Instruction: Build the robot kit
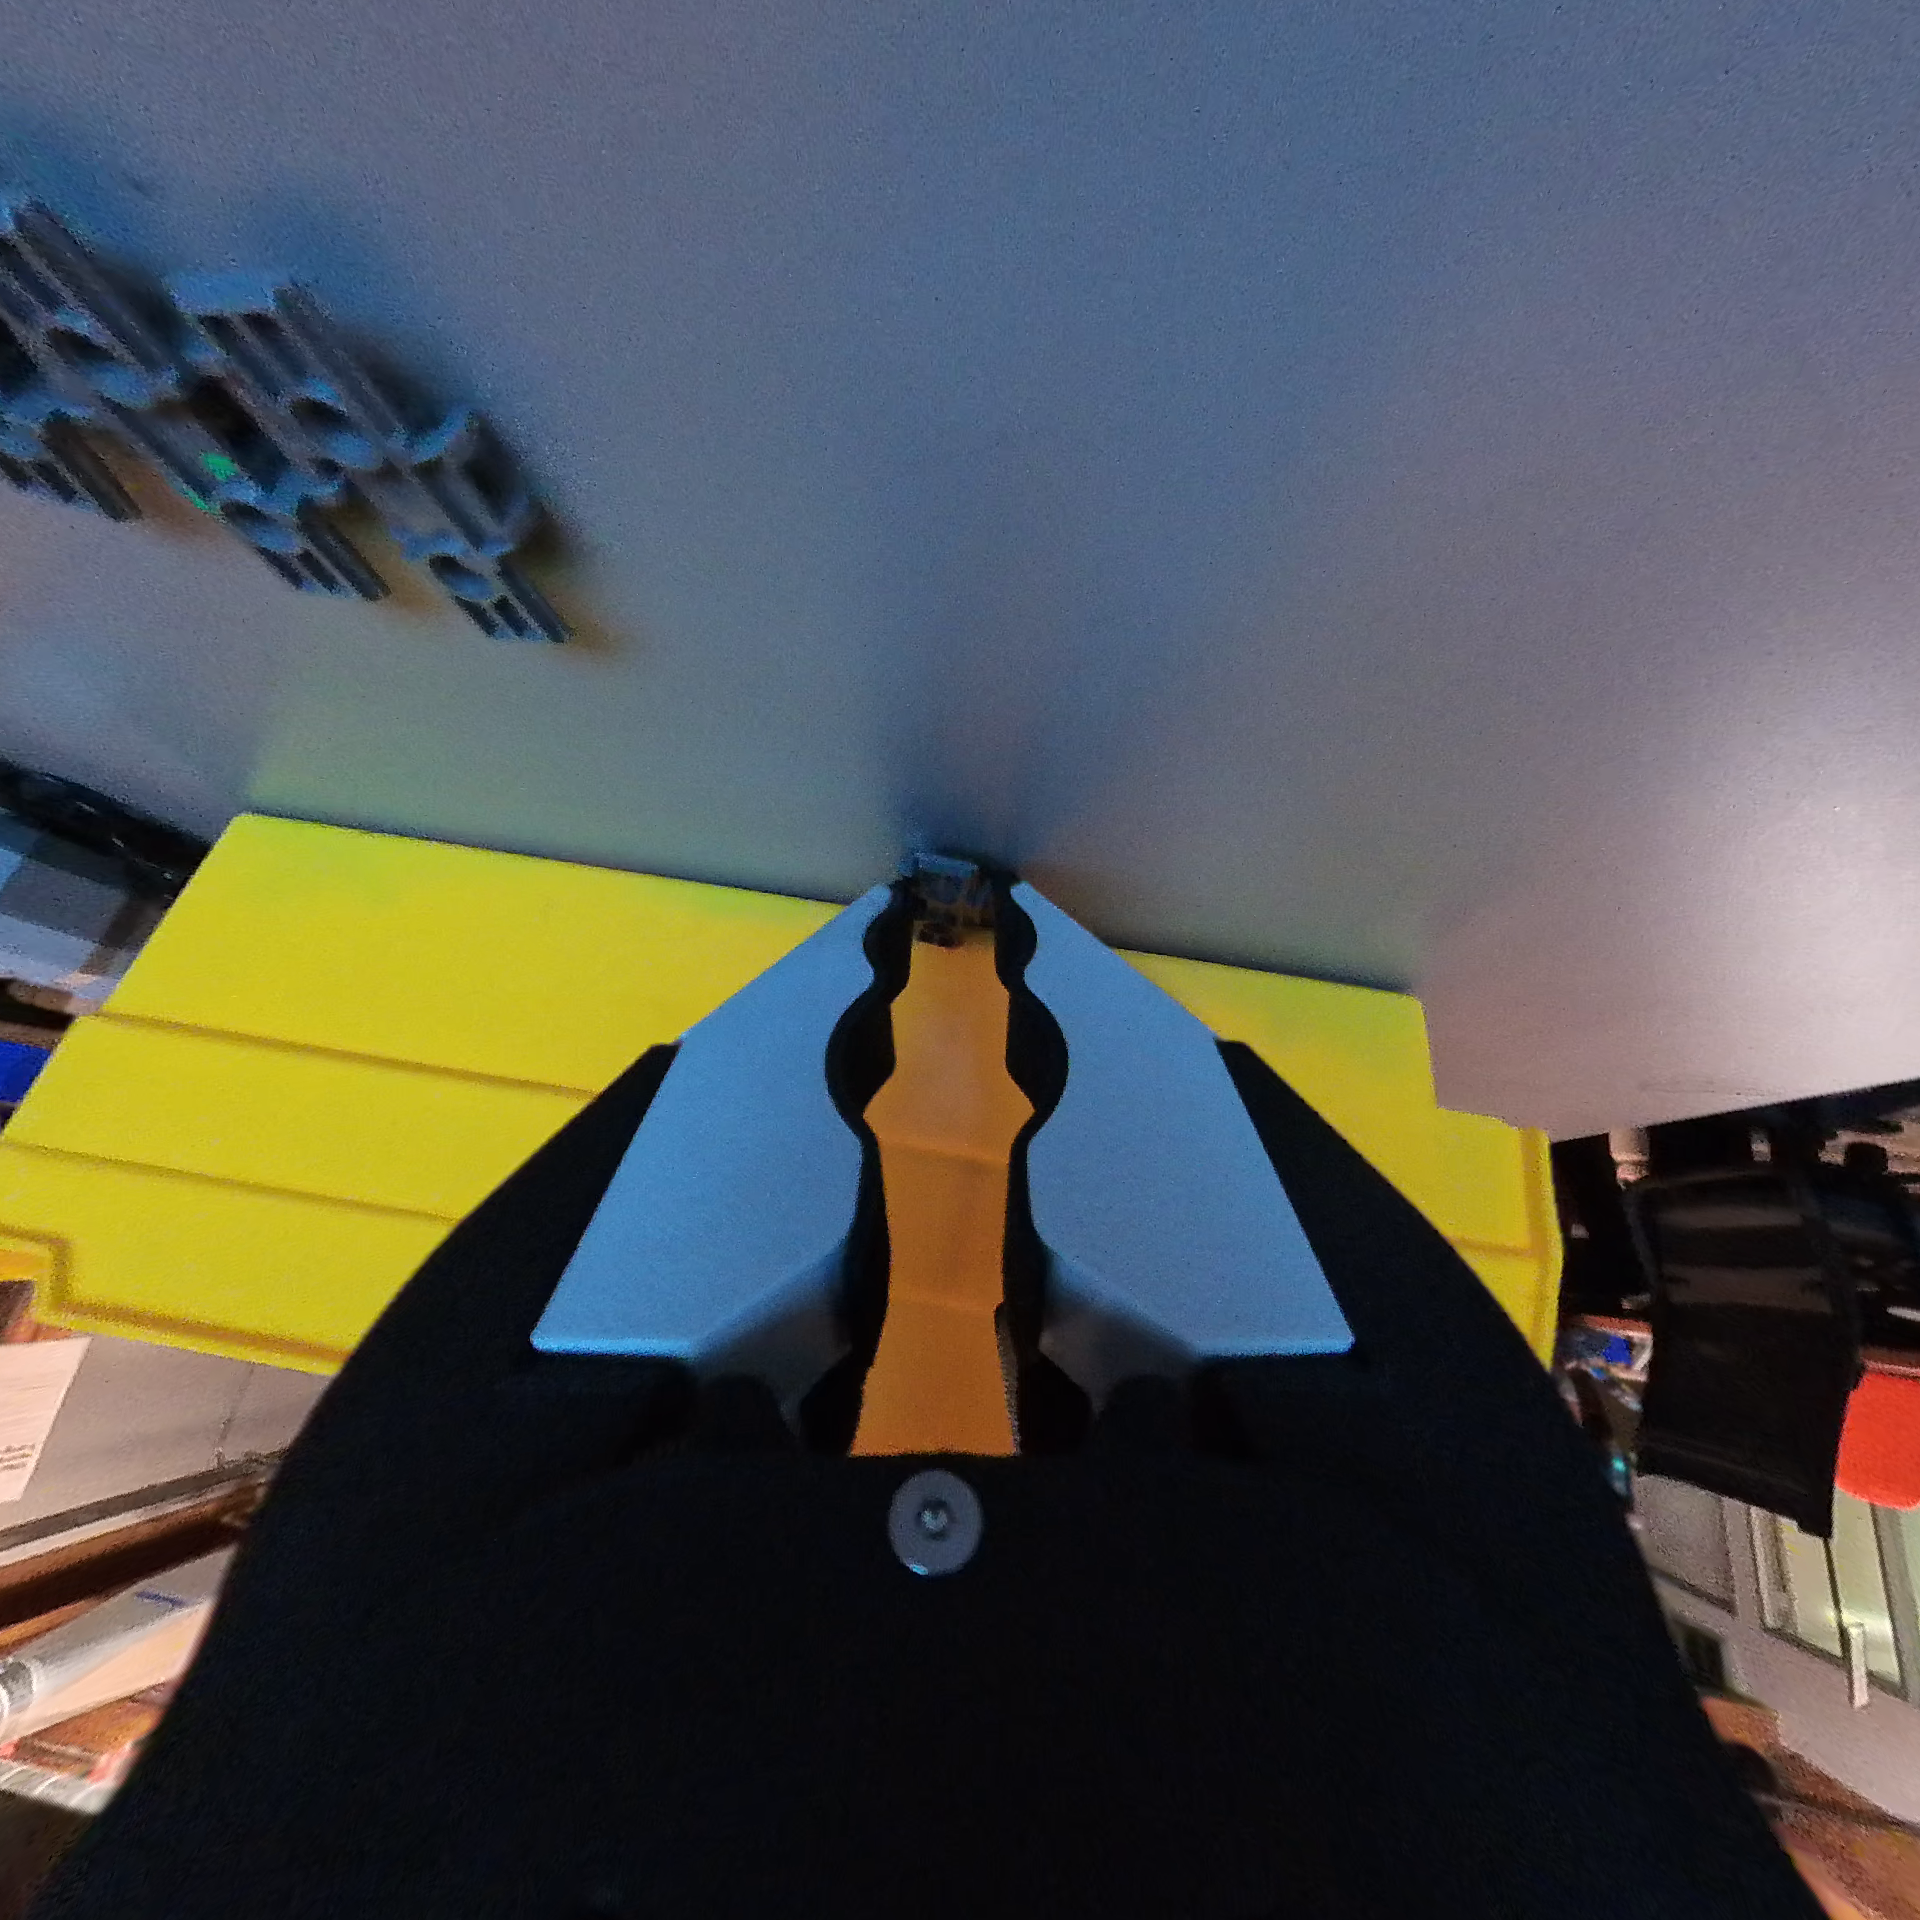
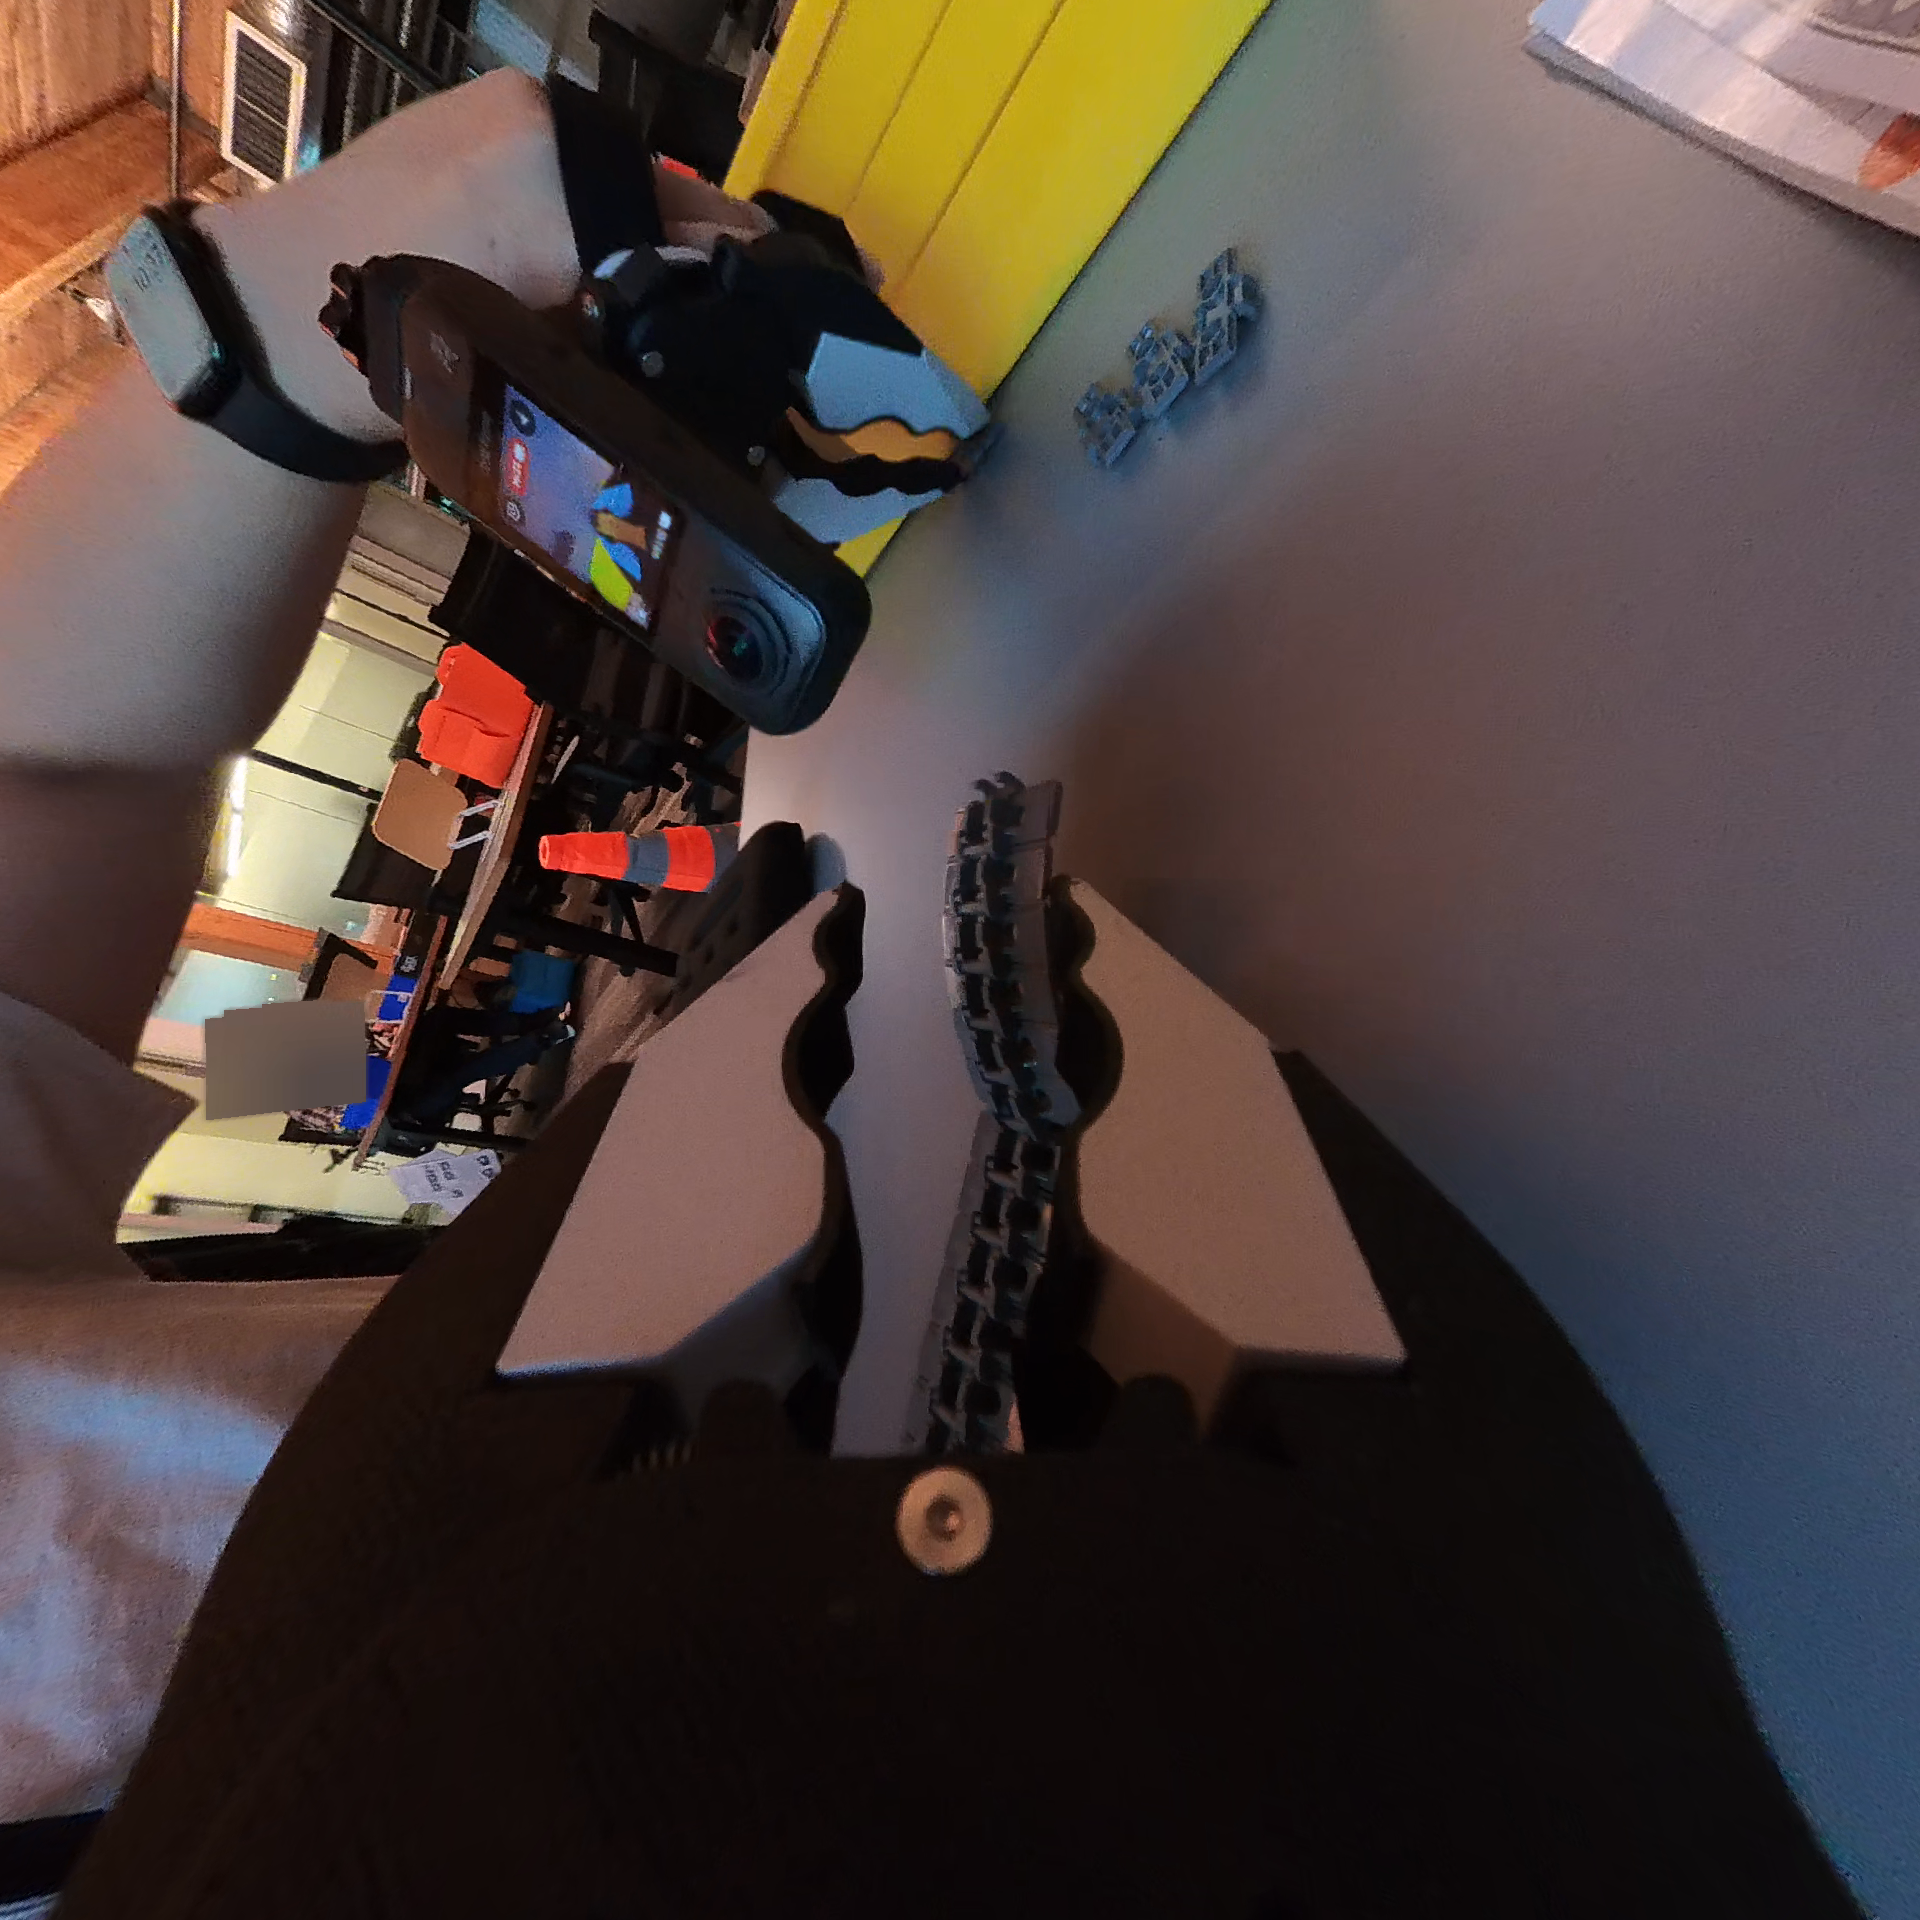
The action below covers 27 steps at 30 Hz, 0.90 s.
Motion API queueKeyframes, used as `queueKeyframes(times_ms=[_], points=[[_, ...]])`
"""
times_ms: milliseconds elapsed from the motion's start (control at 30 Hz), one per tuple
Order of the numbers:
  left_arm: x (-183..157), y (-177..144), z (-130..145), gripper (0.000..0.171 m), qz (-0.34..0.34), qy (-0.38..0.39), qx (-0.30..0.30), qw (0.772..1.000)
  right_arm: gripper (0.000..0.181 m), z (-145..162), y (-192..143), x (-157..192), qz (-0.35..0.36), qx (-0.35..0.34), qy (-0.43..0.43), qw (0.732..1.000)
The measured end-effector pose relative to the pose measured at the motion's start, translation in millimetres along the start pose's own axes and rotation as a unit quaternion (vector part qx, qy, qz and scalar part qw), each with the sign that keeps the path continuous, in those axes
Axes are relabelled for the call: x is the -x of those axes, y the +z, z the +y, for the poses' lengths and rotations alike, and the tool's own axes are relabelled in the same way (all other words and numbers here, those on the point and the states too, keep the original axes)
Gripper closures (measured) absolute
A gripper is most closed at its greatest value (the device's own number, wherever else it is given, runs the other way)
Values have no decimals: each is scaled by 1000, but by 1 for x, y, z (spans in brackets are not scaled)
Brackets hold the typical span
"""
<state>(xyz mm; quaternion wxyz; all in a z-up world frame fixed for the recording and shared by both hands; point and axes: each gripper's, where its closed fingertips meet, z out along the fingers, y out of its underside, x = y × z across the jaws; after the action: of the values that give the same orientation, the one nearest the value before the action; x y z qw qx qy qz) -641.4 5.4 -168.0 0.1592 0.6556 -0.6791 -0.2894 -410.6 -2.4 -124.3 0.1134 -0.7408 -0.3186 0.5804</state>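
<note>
In the left wrist view my left gripper is nearly closed, its tips pinching a small grey link piece against the grey table. It stands over the edge of a yellow bin. It also shows in the right wrist view, tips down at the table beside the bin. My right gripper is open. A chain of grey and black links lies between its fingers, against the inner side of the right finger. The left finger stands apart from the chain.
A loose cluster of grey links lies on the table, also in the right wrist view. The yellow bin sits at the table edge. Papers lie at the far corner. A person's arm with a wristband holds the left gripper. There is about 25 centimetres between the tips of the two grippers.
</note>
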Motion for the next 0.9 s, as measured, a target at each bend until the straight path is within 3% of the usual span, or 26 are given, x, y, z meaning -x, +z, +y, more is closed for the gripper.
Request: queueKeyframes(times_ms=[167, 267, 333, 367, 467, 533, 600, 667, 800, 900], points=[[-1, -8, -4, 159, 22, -56, -23, 998, 147, 4, -2, -1, 0, 11, 1, 1000], [7, -41, -28, 159, 36, -181, -161, 970, 147, 0, -7, 3, -6, 4, -13, 1000], [8, -79, -47, 159, 80, -279, -295, 910, 145, -2, -9, 3, -3, 1, -32, 999], [5, -106, -59, 159, 117, -316, -376, 863, 144, -4, -9, 2, 6, 0, -54, 999], [-6, -207, -81, 159, 239, -348, -614, 667, 132, -13, -6, 23, 10, -19, -218, 976], [-15, -251, -80, 159, 286, -327, -702, 564, 127, -5, -2, 72, -76, -31, -321, 944], [-26, -277, -79, 159, 321, -297, -752, 493, 126, 0, -4, 112, -165, -52, -325, 930], [-38, -292, -81, 159, 342, -262, -779, 455, 127, 1, -6, 127, -217, -59, -268, 937], [-47, -296, -88, 159, 339, -235, -794, 446, 151, -2, -14, 132, -312, -50, -121, 941], [-50, -301, -88, 159, 341, -215, -807, 432, 150, 6, -15, 140, -354, -21, -88, 931]])
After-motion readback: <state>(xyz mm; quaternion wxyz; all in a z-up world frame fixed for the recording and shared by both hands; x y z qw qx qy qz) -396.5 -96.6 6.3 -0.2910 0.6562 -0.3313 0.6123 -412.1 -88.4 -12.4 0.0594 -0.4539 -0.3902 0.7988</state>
